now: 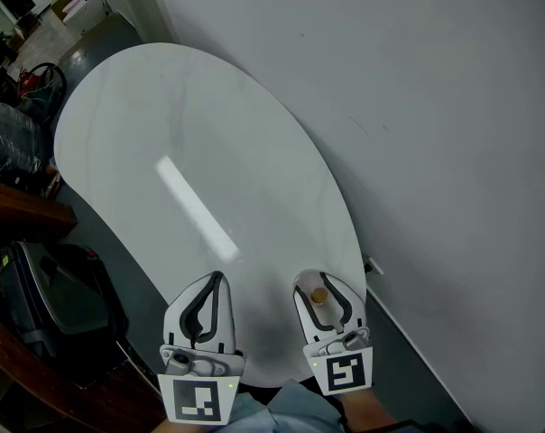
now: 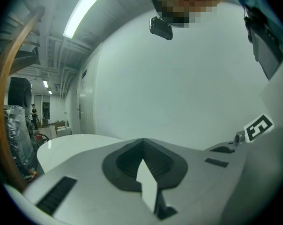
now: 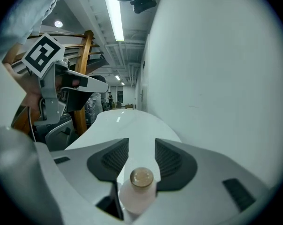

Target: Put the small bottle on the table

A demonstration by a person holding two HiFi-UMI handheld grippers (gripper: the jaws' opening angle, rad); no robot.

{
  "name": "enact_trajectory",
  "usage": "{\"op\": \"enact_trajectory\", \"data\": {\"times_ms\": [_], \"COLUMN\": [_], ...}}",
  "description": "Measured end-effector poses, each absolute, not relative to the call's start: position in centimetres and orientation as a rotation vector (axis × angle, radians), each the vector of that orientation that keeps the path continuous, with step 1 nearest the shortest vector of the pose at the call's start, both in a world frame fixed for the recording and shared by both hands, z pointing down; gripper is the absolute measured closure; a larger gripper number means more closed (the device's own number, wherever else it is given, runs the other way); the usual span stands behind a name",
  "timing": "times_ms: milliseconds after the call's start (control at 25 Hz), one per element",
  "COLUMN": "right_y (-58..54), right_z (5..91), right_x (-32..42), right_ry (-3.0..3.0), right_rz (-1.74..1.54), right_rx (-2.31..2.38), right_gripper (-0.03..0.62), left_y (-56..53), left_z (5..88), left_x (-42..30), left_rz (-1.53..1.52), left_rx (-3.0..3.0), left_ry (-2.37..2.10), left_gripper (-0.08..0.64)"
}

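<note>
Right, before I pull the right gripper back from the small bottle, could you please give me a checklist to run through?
1. Jaws of the right gripper apart: ok, a gap shows on each side of the cap of the bottle.
2. Is the bottle resting on the table: cannot tell, the jaws hide its base.
3. Is the bottle upright: ok, the cap points up.
4. Is the bottle inside the table's edge: ok, though close to the near edge.
5. Way back free of the left gripper: ok, it is shut, empty and off to the side.
</note>
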State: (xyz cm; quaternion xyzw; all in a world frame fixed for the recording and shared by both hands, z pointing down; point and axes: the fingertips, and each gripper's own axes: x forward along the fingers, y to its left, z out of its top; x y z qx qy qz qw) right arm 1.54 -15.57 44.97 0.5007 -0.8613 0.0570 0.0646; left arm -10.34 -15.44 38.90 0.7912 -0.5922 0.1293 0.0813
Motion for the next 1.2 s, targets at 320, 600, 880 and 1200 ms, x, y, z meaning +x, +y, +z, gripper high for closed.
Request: {"op": "enact_trajectory", "data": {"times_ms": [320,600,880,1200], "right_y": [-16.0,-17.1,-18.2,-18.7], "right_z": [39.4,33.8,32.1,32.0], "right_x": [0.5,-0.2,-1.0,-1.2], "right_ry": [-2.724,-2.810,-2.854,-2.875], "right_rz": [0.074,-0.019,-0.099,-0.080], "right_rx": [1.453,1.451,1.439,1.414], "right_gripper": [0.525,0.589,0.592,0.592], "left_y": [-15.0,-15.2,-16.0,-16.4], "left_z": [35.5,32.4,30.9,30.8], "left_x": [-10.2,-10.0,-10.2,-10.4], "left_rz": [0.262,0.169,0.120,0.155], "left_rx": [2.410,2.454,2.463,2.446], "left_ry": [-1.849,-1.930,-1.994,-2.014], "left_gripper": [0.560,0.560,0.560,0.560]}}
